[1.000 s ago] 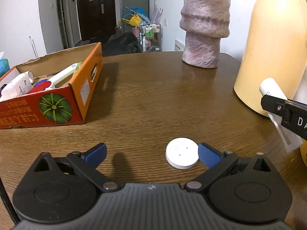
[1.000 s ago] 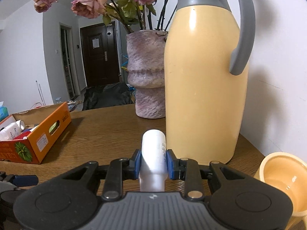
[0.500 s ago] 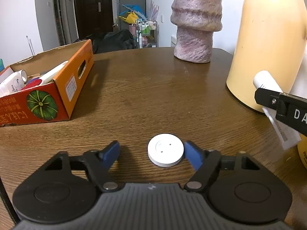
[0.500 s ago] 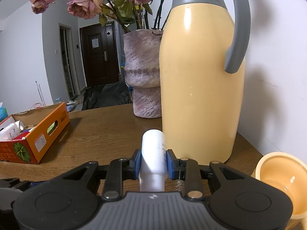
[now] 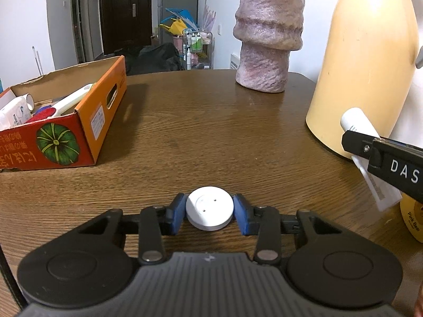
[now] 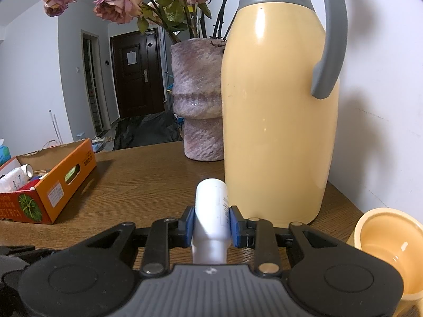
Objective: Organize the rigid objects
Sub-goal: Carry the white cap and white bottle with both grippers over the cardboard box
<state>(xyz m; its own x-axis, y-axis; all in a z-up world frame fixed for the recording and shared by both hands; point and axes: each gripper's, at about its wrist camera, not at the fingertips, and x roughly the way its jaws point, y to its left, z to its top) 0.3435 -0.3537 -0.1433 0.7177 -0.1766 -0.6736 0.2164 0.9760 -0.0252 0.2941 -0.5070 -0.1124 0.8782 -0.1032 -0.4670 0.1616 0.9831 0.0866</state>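
A flat white disc (image 5: 209,207) lies on the wooden table (image 5: 211,132), close in front of the left wrist camera. My left gripper (image 5: 208,211) has its jaws closing around it, and both blue pads (image 5: 176,212) touch the disc's rim. My right gripper (image 6: 211,224) is shut on a white tube (image 6: 211,206), held above the table beside the yellow jug. In the left wrist view that tube (image 5: 355,120) shows at the right edge. An orange cardboard box (image 5: 87,121) with several items inside sits at the left, also visible in the right wrist view (image 6: 66,169).
A tall yellow thermos jug (image 6: 275,105) stands at the right, with a rough pink vase (image 5: 267,39) of dried roses behind it. A yellow cup (image 6: 388,240) sits near the right edge by the wall. A yellow tin (image 5: 412,219) lies below the right gripper.
The left gripper's jaws have come in from wide open until they meet the white disc, which now sits centred between them. The right gripper and its tube have stayed put.
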